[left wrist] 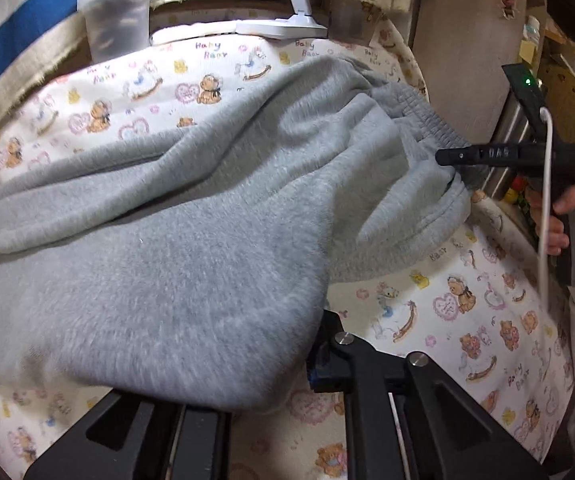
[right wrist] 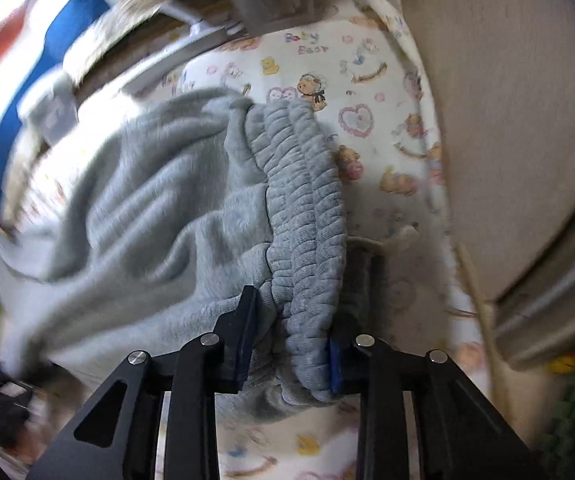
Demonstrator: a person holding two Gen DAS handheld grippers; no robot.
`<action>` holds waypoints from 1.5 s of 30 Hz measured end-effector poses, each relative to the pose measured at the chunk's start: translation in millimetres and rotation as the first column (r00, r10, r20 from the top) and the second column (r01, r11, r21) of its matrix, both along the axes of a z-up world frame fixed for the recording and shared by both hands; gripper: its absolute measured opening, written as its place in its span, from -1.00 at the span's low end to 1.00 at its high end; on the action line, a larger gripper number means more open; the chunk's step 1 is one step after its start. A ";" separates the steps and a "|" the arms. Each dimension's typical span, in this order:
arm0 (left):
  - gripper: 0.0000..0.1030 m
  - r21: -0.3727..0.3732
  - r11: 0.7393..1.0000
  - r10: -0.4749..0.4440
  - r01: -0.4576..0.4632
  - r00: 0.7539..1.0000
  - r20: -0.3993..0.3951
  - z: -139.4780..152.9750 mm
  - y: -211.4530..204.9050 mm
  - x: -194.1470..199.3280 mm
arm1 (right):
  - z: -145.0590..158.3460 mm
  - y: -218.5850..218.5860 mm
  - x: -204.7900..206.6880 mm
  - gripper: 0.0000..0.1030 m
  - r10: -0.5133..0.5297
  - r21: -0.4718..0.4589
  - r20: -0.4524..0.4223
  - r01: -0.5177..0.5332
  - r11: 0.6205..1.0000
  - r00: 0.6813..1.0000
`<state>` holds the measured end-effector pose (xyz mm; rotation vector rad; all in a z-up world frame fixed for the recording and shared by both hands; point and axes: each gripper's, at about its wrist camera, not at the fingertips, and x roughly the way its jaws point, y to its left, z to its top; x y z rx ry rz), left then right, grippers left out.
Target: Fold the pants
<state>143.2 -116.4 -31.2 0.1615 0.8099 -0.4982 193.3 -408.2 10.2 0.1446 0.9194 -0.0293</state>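
My left gripper [left wrist: 319, 364] sits at six o'clock, jaws pinched together under grey cloth. My right gripper [right wrist: 291, 344], angled downward, is clamped on the ribbed waistband [right wrist: 307, 208]; my hand [left wrist: 567, 216] grips its handle at three o'clock.

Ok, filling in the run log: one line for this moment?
step: fold pants | left gripper: shut on pants | right gripper: shut on waistband

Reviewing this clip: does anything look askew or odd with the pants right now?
Mildly. The grey pants lie rumpled and slanted across the bear-print cloth, not flat. The ribbed waistband is bunched between the right gripper fingers. No damage visible.
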 end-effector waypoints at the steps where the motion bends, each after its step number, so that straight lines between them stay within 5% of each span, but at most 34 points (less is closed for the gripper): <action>1: -0.80 0.021 1.000 0.001 -0.001 1.000 0.000 0.8 -2.1 -3.6 | -0.4 11.3 -4.7 -0.44 -0.001 -0.075 0.009 0.002 0.997 1.000; 4: -0.80 0.052 0.999 0.003 -0.003 1.000 0.000 3.1 -3.9 -13.7 | 4.7 33.0 -21.9 -0.46 -0.012 -0.201 0.038 0.020 0.979 0.999; 9: -0.80 0.051 0.999 0.012 -0.014 0.999 0.051 21.1 -2.6 -25.6 | 21.8 21.5 -50.9 -0.48 -0.036 -0.131 0.096 0.048 0.990 0.995; 18: -0.80 0.013 1.000 0.016 -0.018 0.988 0.153 66.0 1.6 -58.4 | 84.5 19.9 -88.2 -0.56 -0.007 -0.154 0.269 0.050 0.987 0.963; 19: -0.80 0.024 1.000 0.011 -0.015 0.988 0.156 67.6 -0.6 -64.4 | 86.7 20.0 -93.5 -0.85 -0.005 -0.171 0.278 0.054 0.984 0.961; 21: -0.80 0.053 0.999 -0.013 0.006 0.990 0.143 62.9 -6.7 -76.0 | 91.7 20.6 -107.4 -0.86 -0.028 -0.264 0.312 0.115 0.958 0.950; 26: -0.79 0.186 0.980 -0.078 0.072 0.997 0.025 4.2 -18.8 -84.4 | 55.2 7.5 -121.8 -0.87 -0.048 -0.304 0.204 0.109 0.946 0.978; 30: -0.74 0.181 0.979 -0.088 0.089 0.996 -0.017 -14.6 -14.9 -84.7 | 22.6 -4.3 -134.9 -0.87 -0.083 -0.222 0.108 0.106 0.969 0.991; 32: -0.69 0.168 0.981 -0.096 0.097 0.995 -0.009 -8.8 -13.8 -84.1 | 21.5 -10.3 -141.4 -0.74 -0.100 -0.186 0.129 0.123 0.975 0.987; 36: -0.58 0.154 0.983 -0.096 0.097 0.995 -0.010 -1.3 -13.2 -83.0 | 31.2 -22.6 -141.9 0.15 -0.119 -0.093 0.156 0.134 0.987 0.981; 40: -0.37 0.150 0.984 -0.093 0.096 0.995 -0.025 -1.6 -14.5 -85.2 | 28.0 -24.0 -128.8 0.30 -0.061 -0.005 0.126 0.062 0.998 0.990; 45: -0.30 0.159 0.984 -0.080 0.084 0.996 -0.028 -5.0 -18.0 -84.3 | 5.2 -10.4 -105.8 0.20 -0.042 0.015 0.026 0.041 0.999 0.999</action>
